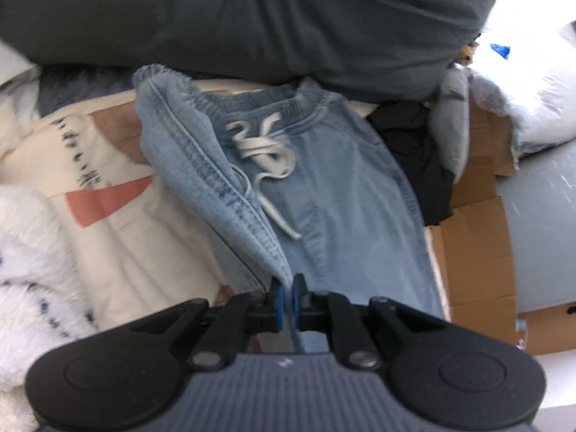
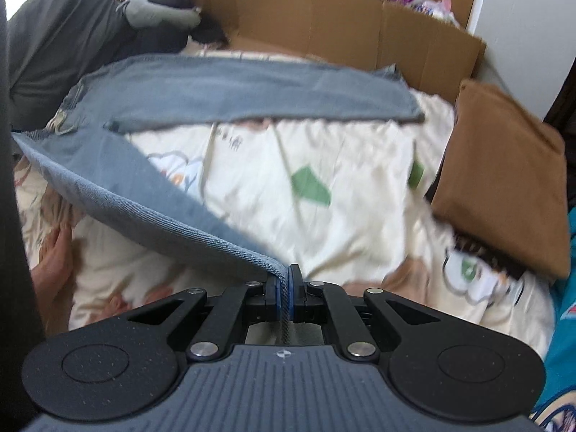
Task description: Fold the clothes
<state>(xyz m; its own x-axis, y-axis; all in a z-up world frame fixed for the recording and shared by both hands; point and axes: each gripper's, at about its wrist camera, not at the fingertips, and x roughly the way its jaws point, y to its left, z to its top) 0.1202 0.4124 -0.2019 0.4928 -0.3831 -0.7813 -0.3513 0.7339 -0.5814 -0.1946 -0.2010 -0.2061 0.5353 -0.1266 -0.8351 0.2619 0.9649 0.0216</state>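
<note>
Light blue denim trousers (image 1: 324, 187) with an elastic waistband and a white drawstring (image 1: 266, 158) lie on a cream patterned bedspread (image 1: 118, 237). My left gripper (image 1: 287, 289) is shut on a lifted fold of the trousers near the waist side. In the right wrist view the same trousers (image 2: 230, 93) stretch across the bed, one leg flat at the back. The other leg rises from the bed to my right gripper (image 2: 285, 280), which is shut on its hem edge. The cloth hangs taut from both grips.
A dark grey pillow (image 1: 252, 18) sits behind the waistband. Flattened cardboard (image 2: 342, 32) lines the far side of the bed. A brown folded cloth (image 2: 500, 176) lies at the right, a white fluffy blanket (image 1: 25, 270) at the left, black clothing (image 1: 417, 158) beside the trousers.
</note>
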